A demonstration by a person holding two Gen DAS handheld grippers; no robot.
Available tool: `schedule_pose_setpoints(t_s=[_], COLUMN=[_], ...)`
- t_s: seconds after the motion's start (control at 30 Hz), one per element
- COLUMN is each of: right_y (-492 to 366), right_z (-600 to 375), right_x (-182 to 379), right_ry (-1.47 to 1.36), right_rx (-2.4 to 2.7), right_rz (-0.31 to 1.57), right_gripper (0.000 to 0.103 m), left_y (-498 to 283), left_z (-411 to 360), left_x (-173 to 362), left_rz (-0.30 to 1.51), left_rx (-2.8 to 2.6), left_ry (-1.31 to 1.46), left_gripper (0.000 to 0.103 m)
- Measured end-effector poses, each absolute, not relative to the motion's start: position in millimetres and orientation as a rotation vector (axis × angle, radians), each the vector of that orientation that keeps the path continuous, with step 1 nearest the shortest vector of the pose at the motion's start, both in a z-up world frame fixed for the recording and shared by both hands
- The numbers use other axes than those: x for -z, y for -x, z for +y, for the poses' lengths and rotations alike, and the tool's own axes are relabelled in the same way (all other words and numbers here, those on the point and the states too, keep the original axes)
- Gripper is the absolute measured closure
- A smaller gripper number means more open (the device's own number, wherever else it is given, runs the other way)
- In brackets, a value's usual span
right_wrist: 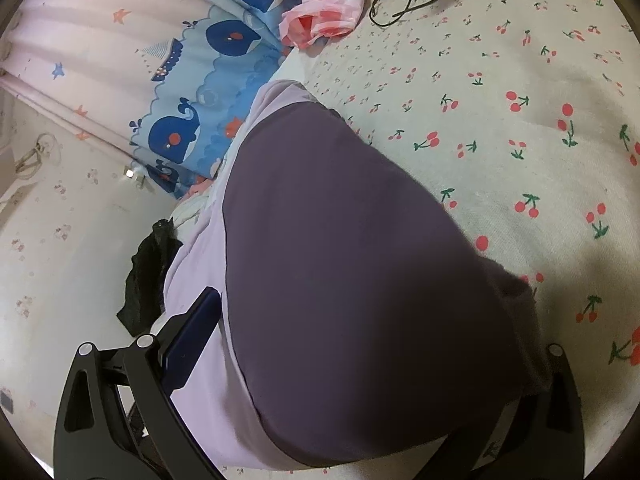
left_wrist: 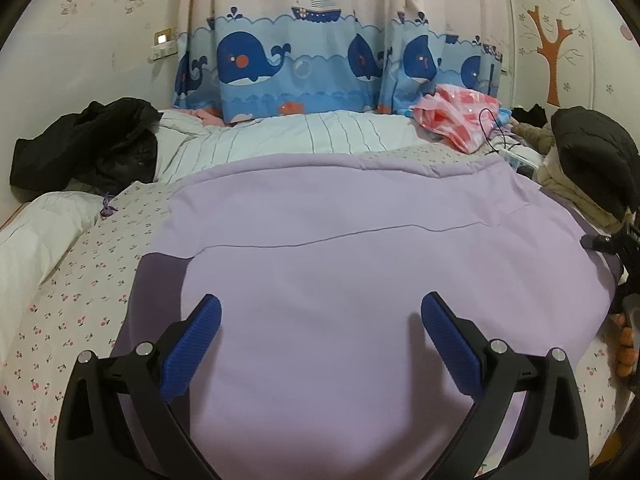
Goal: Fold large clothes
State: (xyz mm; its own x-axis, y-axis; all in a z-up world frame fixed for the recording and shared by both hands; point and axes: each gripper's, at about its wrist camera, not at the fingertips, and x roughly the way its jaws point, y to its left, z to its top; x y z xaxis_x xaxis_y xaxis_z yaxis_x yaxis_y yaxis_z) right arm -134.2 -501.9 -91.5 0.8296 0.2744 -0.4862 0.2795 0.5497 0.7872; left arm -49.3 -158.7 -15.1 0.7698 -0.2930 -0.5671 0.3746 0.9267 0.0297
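**Lilac garment, part-folded on the bed**

Lilac garment (left_wrist: pixel 360 240) lies spread on the cherry-print bed (left_wrist: pixel 72 280), one layer apparently already turned over. Left claw (left_wrist: pixel 320 320) hovers above it, jaws wide and empty. Right claw (right_wrist: pixel 360 360) has cloth draped between its fingers; whether it grips cannot be told. Further folds seemingly remain.
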Motion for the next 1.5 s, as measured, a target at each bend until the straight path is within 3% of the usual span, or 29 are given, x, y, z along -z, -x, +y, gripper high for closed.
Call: schedule_pose_setpoints(t_s=[0.27, 0.43, 0.6, 0.87, 0.97, 1.0, 1.1, 1.13, 1.2, 1.37, 1.4, 1.43, 1.5], right_y=[137, 136, 134, 129, 122, 120, 119, 121, 128, 162, 174, 180, 189], right_z=[-498, -499, -501, -505, -508, -506, -497, -495, -487, -445, -434, -431, -433], right_x=[92, 92, 92, 93, 90, 88, 66, 58, 40, 23, 31, 41, 67], right_ry=[-0.989, -0.996, -1.003, -1.068, -1.085, -1.077, -1.019, -1.017, -1.012, -0.951, -0.918, -0.898, -0.916], right_rx=[0.017, -0.021, -0.016, -0.024, -0.032, -0.044, -0.084, -0.104, -0.153, -0.268, -0.256, -0.225, -0.163], right_rz=[0.607, 0.627, 0.638, 0.696, 0.725, 0.726, 0.69, 0.664, 0.616, 0.63, 0.676, 0.715, 0.781], right_gripper=[0.007, 0.007, 0.007, 0.007, 0.006, 0.008, 0.03, 0.037, 0.043, 0.043, 0.037, 0.024, 0.015], left_y=[41, 38, 37, 26, 21, 20, 10, 6, 4, 31, 40, 49, 56], left_z=[-135, -44, 45, -1, -24, -26, -27, -24, -22, -4, 2, 11, 26], left_x=[10, -9, 27, 87, 83, 77, 41, 26, 1, -33, -30, -22, 8], left_rz=[0.681, 0.735, 0.96, 1.225, 1.176, 1.154, 1.082, 1.06, 1.036, 0.993, 0.997, 1.016, 1.091], left_rx=[0.416, 0.315, 0.219, 0.383, 0.416, 0.407, 0.451, 0.491, 0.525, 0.564, 0.56, 0.543, 0.497], left_ry=[-0.049, 0.234, 0.573, 0.668, 0.62, 0.622, 0.559, 0.543, 0.483, 0.399, 0.388, 0.374, 0.37], left_gripper=[0.007, 0.007, 0.007, 0.007, 0.007, 0.012, 0.056, 0.061, 0.065, 0.067, 0.067, 0.066, 0.062])
